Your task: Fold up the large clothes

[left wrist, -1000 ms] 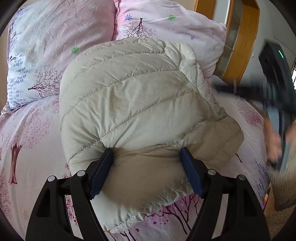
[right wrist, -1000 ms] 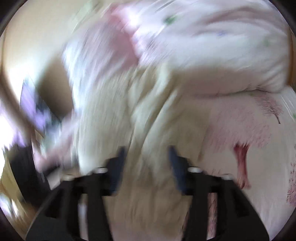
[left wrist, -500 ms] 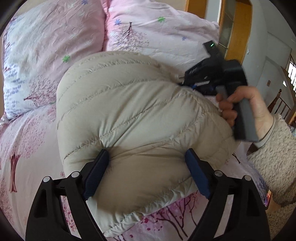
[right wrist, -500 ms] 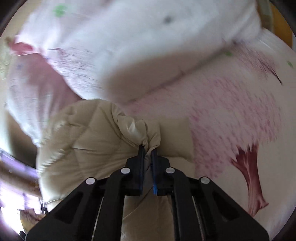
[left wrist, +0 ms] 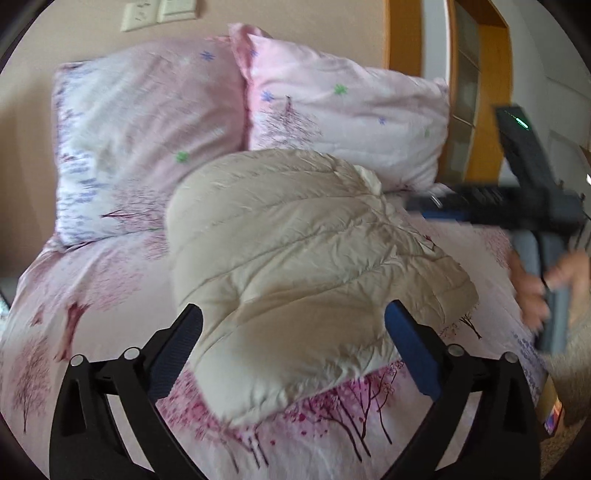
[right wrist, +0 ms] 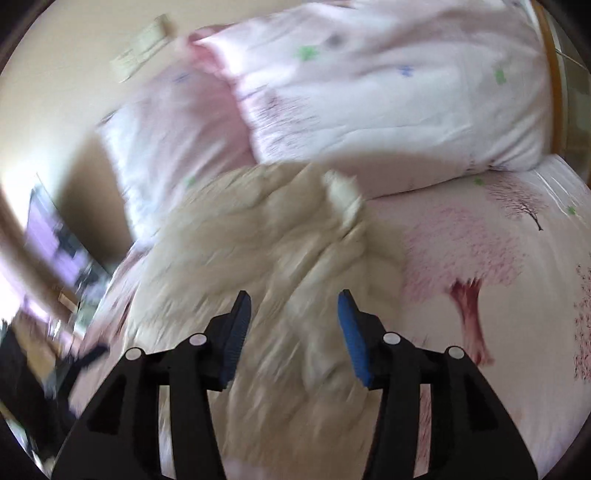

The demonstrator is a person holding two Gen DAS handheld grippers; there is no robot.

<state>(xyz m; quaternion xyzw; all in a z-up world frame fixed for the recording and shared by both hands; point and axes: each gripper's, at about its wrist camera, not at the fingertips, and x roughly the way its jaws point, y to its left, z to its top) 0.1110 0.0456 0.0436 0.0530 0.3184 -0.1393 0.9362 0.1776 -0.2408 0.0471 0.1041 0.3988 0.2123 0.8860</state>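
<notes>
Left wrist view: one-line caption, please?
Folded beige puffer jacket on floral bed, left gripper opening around its near edge.

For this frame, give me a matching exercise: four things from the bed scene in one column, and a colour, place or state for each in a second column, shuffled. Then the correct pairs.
Things:
1. puffer jacket
2. pillows
3. door frame
4. wall switches

Descriptions:
A. orange-brown wood, at the right behind the bed
B. beige and quilted, lying bundled in the middle of the bed
C. pale plates on the wall above the bed
D. pink with small flower prints, side by side at the head of the bed

Pairs: 1-B, 2-D, 3-A, 4-C
</notes>
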